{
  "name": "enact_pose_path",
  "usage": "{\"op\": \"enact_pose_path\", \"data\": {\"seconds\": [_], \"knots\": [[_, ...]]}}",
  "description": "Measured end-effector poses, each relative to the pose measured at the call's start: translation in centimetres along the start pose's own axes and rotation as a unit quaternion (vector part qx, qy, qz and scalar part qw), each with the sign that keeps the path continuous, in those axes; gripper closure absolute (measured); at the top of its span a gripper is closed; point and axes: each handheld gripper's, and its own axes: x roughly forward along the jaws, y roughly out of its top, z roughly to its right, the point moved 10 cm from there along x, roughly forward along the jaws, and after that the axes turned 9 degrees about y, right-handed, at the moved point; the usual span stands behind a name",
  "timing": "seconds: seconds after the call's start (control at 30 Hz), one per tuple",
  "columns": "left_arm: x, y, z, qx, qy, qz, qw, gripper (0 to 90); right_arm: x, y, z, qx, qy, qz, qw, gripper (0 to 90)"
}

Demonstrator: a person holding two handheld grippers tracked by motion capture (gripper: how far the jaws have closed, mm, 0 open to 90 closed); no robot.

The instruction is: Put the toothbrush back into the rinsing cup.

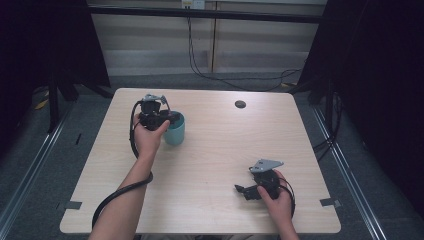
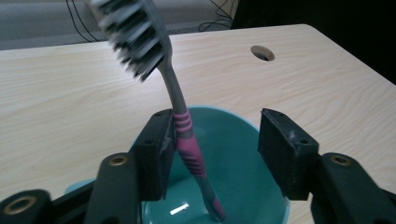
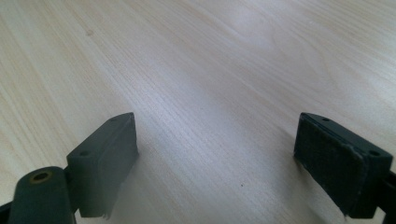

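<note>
Left gripper view: toothbrush stands in cup, leaning against one jaw of the spread left hand-held gripper.

High view looks down over the whole worktop; both gripper views sit close above that worktop's surface.

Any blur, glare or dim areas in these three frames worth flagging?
Left gripper view: the toothbrush head is blurred, its handle sharp; a small glint shows inside the teal cup. Right gripper view: the table grain is crisp, with pale glare at the top and soft shadow between the open jaws. High view: the table is evenly lit, the surroundings dark.
</note>
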Motion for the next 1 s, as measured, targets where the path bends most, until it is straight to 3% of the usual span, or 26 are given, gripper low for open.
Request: {"op": "enact_pose_path", "data": {"seconds": [0.27,0.6,1.0], "knots": [[-0.7,-0.2,-0.8,0.005,0.017,0.01,0.9998,27.5,0.0,0.0,0.0,0.0,0.0,0.0,1.0,12.8],[-1.5,-1.0,-1.2,-0.002,0.012,0.016,0.9998,19.4,0.0,0.0,0.0,0.0,0.0,0.0,1.0,12.8],[-2.6,-1.4,-1.8,-0.007,0.014,0.024,0.9996,17.4,0.0,0.0,0.0,0.0,0.0,0.0,1.0,12.7]]}}
